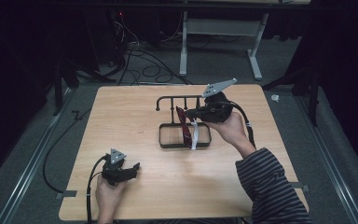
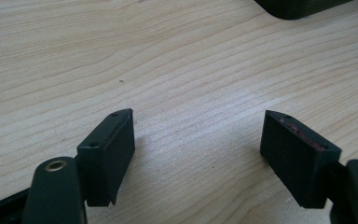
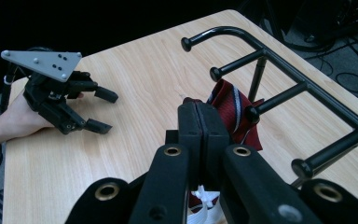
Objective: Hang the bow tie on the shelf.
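A black peg rack (image 1: pixel 179 98) (image 3: pixel 284 65) with a tray base (image 1: pixel 168 142) stands mid-table. A dark red striped tie (image 1: pixel 184 127) (image 3: pixel 230 105) hangs beside one of the rack's pegs, and my right gripper (image 1: pixel 187 112) (image 3: pixel 198 109) is shut on its upper part. Below the jaws hangs a white strip (image 1: pixel 195 136) (image 3: pixel 205 207); I cannot tell whether it belongs to the tie. My left gripper (image 1: pixel 134 168) (image 2: pixel 198 135) (image 3: pixel 103 109) rests open on the bare wood at the front left, with nothing between its jaws.
The wooden table (image 1: pixel 121 116) has bare room left and right of the rack. A corner of the rack's dark base (image 2: pixel 303 7) lies just beyond the left gripper. Cables (image 1: pixel 144 65) and a white table frame (image 1: pixel 223 28) are on the floor behind.
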`<state>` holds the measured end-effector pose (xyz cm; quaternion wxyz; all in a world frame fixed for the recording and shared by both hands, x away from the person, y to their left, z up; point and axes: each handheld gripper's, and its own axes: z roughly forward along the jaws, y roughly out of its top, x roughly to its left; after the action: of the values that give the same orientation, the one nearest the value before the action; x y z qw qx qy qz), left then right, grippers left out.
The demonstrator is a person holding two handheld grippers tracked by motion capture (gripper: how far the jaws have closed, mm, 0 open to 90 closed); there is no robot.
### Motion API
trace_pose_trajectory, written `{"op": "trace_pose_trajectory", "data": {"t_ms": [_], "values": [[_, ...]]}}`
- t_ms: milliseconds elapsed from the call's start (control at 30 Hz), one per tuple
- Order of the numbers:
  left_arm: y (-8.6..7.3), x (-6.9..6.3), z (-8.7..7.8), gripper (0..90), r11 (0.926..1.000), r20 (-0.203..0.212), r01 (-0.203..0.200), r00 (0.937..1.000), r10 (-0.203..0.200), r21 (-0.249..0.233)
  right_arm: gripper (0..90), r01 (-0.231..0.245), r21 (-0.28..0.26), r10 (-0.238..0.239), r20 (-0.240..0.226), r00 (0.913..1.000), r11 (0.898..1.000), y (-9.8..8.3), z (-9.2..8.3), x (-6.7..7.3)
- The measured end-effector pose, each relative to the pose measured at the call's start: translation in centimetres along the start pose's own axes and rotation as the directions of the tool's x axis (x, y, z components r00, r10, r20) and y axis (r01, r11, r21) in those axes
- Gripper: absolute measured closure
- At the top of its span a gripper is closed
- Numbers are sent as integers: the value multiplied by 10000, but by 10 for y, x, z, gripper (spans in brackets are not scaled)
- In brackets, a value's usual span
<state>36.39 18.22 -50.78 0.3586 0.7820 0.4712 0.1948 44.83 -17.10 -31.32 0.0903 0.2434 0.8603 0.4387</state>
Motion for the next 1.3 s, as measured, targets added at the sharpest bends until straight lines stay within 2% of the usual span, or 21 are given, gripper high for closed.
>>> {"op": "trace_pose_trajectory", "data": {"t_ms": [500, 767, 1167, 1300], "values": [[0, 0, 0, 266, 10000, -1, 1, 10000, -1, -19, 900, -160, 275, 154, 229, 9996, 9995, 13, 5, -15], [0, 0, 0, 266, 10000, -5, -3, 10000, 3, -5, 900, -445, 478, 422, 493, 9979, 9979, 14, 9, -26], [0, 0, 0, 267, 10000, 0, 7, 10000, -7, -14, 900, -240, 496, 223, 348, 9991, 9985, 21, 13, -25], [0, 0, 0, 266, 10000, 1, 11, 10000, -11, -16, 900, -378, 542, 357, 381, 9986, 9978, 21, 14, -26]]}}
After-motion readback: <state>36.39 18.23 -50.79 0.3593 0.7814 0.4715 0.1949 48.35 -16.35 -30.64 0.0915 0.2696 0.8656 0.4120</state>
